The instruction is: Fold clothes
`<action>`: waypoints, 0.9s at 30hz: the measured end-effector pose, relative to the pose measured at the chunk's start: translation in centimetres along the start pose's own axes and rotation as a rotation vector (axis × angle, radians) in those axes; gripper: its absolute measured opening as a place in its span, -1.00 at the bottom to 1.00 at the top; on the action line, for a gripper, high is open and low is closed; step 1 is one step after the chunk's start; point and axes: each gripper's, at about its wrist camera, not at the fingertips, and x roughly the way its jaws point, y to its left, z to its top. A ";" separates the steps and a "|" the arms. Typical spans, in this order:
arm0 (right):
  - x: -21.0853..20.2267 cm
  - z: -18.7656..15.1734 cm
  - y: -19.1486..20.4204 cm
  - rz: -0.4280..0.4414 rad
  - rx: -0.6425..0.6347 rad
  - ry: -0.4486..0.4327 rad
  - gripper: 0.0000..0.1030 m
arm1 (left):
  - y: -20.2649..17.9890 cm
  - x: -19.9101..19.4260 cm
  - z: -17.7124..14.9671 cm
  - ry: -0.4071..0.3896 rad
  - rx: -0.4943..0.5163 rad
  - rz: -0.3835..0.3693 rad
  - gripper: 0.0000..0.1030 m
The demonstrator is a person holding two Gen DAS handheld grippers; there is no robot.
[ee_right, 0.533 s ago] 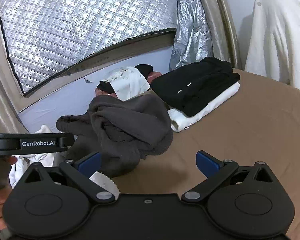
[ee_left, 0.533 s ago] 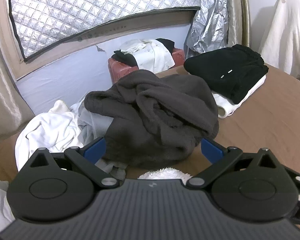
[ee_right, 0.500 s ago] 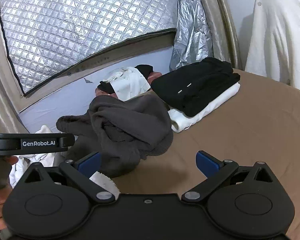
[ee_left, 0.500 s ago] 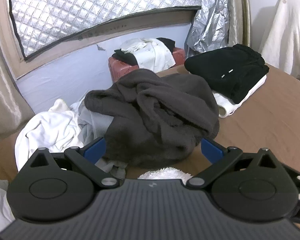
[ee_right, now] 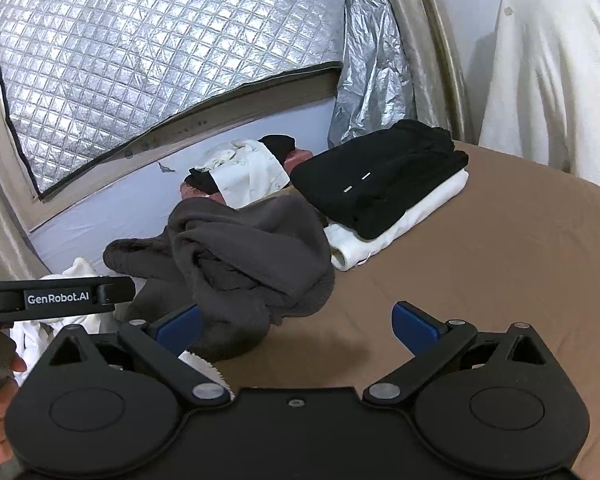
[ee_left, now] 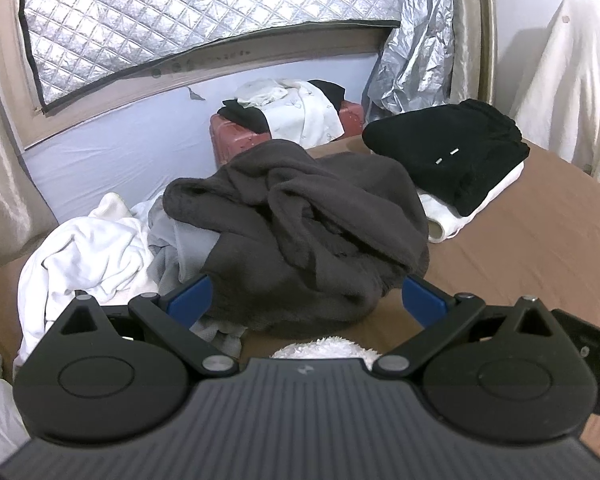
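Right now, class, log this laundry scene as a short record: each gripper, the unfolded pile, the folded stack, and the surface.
left gripper: open, empty, facing the dark grey garment
right gripper: open, empty
dark grey garment: crumpled heap, unfolded
white clothes: crumpled, beside the grey heap
black folded garment: on top of the white folded garment
brown sheet: under everything

window: quilted silver foil insulation sheet (ee_left: 188, 20) covering it | wall: pale lilac-blue painted wall (ee_left: 112, 168) below | bed: brown bedsheet (ee_right: 500, 248) | right: white draped cloth (ee_right: 552, 80)
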 end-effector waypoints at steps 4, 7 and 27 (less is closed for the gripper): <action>0.0 0.1 -0.1 -0.005 0.007 -0.003 1.00 | 0.0 -0.1 0.0 -0.003 0.006 -0.001 1.00; 0.0 0.1 -0.3 -0.012 0.010 0.001 1.00 | 0.0 -0.2 -0.2 -0.004 0.006 -0.004 1.00; 0.1 0.1 -1.2 -0.048 0.065 0.003 1.00 | 0.4 0.1 -0.5 0.015 0.017 0.015 1.00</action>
